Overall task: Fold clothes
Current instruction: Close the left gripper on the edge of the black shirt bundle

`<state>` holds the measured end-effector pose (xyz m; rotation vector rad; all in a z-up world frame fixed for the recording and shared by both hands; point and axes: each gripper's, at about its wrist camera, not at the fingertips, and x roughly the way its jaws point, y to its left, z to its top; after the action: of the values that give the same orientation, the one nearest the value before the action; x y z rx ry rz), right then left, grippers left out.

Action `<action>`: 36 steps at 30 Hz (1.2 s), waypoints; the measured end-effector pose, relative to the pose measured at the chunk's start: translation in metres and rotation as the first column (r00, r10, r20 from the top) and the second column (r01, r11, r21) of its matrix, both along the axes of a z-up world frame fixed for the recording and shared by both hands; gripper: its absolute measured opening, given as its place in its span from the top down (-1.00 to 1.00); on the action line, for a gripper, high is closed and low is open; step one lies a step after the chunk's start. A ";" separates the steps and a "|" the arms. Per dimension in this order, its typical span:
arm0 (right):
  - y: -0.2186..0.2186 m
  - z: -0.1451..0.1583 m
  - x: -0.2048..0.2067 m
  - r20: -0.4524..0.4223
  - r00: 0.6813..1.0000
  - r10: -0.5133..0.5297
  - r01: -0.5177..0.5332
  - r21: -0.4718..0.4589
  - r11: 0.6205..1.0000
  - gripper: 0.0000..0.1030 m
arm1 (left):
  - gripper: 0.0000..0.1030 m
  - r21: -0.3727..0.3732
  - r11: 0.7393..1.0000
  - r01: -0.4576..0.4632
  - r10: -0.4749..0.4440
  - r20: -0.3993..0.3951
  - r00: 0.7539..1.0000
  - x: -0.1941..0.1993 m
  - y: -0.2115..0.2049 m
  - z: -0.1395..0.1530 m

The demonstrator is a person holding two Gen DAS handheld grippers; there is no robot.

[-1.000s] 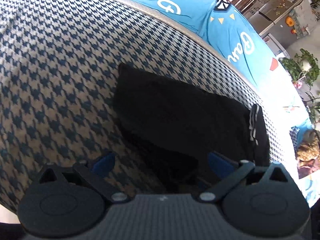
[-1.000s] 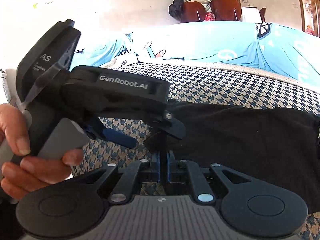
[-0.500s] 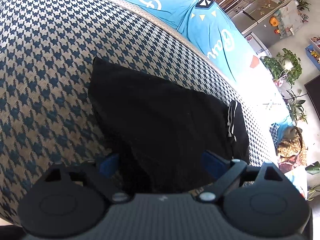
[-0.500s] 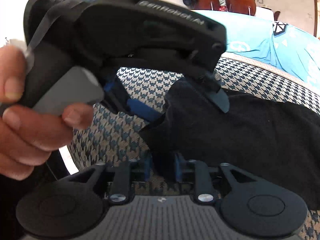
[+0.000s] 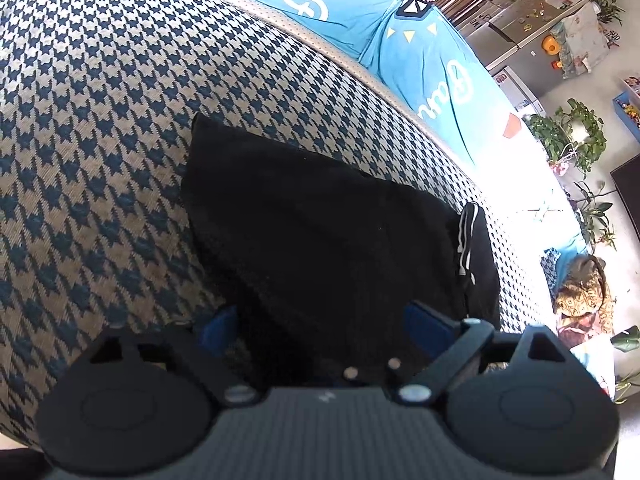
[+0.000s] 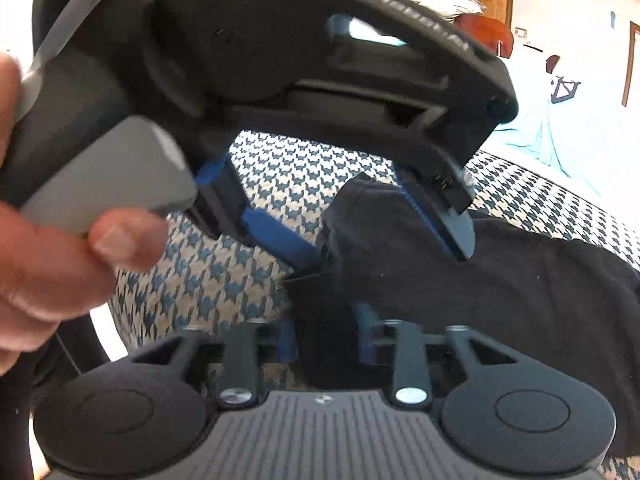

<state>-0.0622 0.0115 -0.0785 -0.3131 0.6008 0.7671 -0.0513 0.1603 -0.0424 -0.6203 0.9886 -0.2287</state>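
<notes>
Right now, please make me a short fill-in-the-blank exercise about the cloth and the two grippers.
1. The black garment lies on a cover with a ____ pattern.
2. The left gripper has its fingers spread ____, one on each side of the garment's near end.
3. The right gripper is closing, with a fold of the ____ between its fingers.
4. Behind the patterned cover lies a sheet of ____ colour.

Missing words: houndstooth; wide; garment; blue

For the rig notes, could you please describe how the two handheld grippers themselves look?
Both are matte black plastic. The left gripper has blue finger pads, a grey trigger and white GenRobot lettering. The right gripper shows round black hubs, silver screws and a ribbed grey base.
</notes>
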 end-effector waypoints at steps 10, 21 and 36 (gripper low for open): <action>-0.030 0.018 0.009 0.019 0.998 -0.053 0.051 0.090 0.995 0.81 | -0.83 0.056 0.996 -0.076 0.077 -0.016 0.997 0.021 0.016 -0.005; -0.039 0.031 0.010 0.031 0.997 -0.063 0.060 0.110 0.992 0.81 | -0.76 0.042 0.991 -0.129 0.130 -0.015 0.991 0.050 0.027 -0.014; -0.039 0.038 -0.002 0.045 0.995 -0.090 0.084 0.116 0.990 0.81 | 0.33 0.069 0.986 -0.150 0.150 0.012 0.989 0.076 0.007 -0.019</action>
<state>-0.0641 -0.0274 -0.0403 -0.1993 0.5179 0.7042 0.0248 0.1668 -0.0610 -0.6267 0.9348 -0.0629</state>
